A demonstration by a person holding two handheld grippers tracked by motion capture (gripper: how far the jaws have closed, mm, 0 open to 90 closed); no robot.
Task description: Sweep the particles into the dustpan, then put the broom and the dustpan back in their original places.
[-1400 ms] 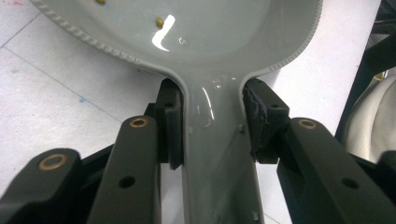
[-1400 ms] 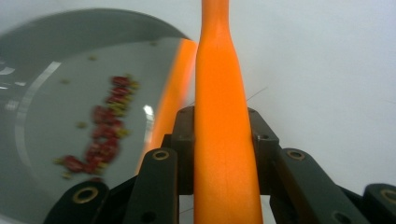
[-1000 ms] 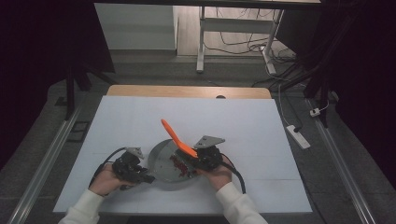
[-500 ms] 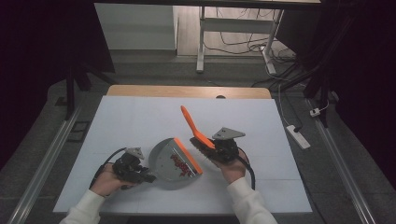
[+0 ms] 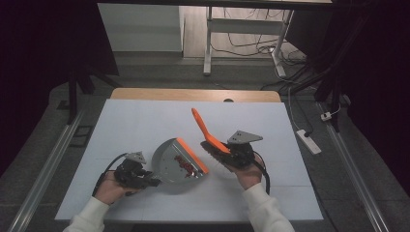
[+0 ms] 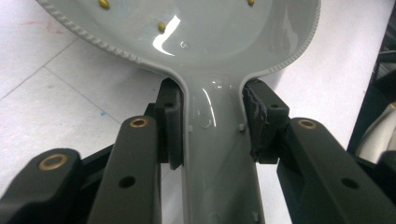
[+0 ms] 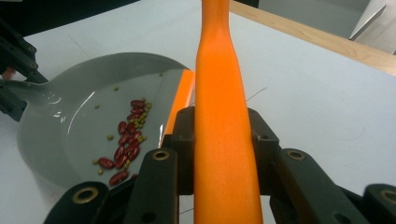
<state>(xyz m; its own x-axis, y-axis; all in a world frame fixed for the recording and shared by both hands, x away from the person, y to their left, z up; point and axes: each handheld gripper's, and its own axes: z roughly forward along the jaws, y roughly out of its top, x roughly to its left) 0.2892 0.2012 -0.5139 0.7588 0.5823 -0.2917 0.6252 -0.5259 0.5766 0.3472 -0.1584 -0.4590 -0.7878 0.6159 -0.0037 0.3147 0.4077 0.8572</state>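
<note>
The right gripper (image 5: 227, 151) is clamped on the orange brush handle (image 7: 223, 116), which runs straight up between its 2 jaws in the right gripper view; in the high view the handle slants toward 11 o'clock above the white table (image 5: 145, 121), lifted clear of the pan. The brush's bristle end is hidden under the hand, so whether it holds debris cannot be told. The left gripper (image 5: 145, 180) grips the grey dustpan (image 5: 169, 164) by its stem, a pad pressing each side in the left gripper view. The pan sits near the table's 6 o'clock edge, its orange lip (image 5: 192, 155) facing 3 o'clock toward the brush.

Inside the pan lies a cluster of red beans (image 7: 127, 140) with small yellow-green grains (image 7: 110, 137) scattered around them, and a few grains also lie near the stem (image 6: 161, 27). No stray beans show on the table around the pan, so the sweeping looks finished. What seems left is setting the brush down and carrying or emptying the pan.
</note>
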